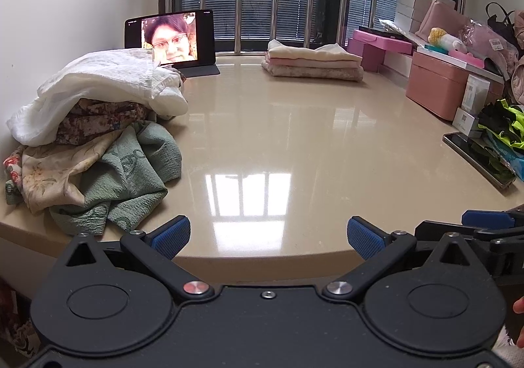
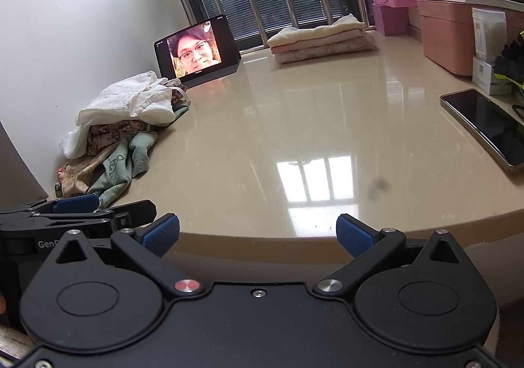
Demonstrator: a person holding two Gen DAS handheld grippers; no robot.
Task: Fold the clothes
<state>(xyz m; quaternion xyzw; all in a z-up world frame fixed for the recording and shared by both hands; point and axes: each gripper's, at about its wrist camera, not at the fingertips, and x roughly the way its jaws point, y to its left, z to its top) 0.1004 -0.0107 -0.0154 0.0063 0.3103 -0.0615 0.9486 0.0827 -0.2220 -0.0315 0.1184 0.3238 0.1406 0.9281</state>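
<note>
I have both tools at the near edge of the table (image 1: pixel 294 125), side by side and above nothing. The left gripper (image 1: pixel 268 233) has its blue pads spread wide and holds nothing; the right gripper (image 2: pixel 258 232) is the same, wide apart and empty.

The clothes to fold are in a loose pile (image 1: pixel 95 138) at the left side of the table, close to the wall. A white crumpled garment (image 1: pixel 108 83) lies on top, a dark floral piece is under it, and a green textured cloth (image 1: pixel 131 178) hangs toward the near edge. At the far side, near the window, a neat stack of folded pieces (image 1: pixel 311 62) already stands, so I judge that part of the work is done and I am between two garments now.

The middle of the table is bare and shiny, good as a folding place. A phone (image 2: pixel 484 125) lies at the right edge, well apart from the pile.

The next move, I think, is to bring the left gripper to the pile and pinch only the white garment, so the pieces under it do not come along
</note>
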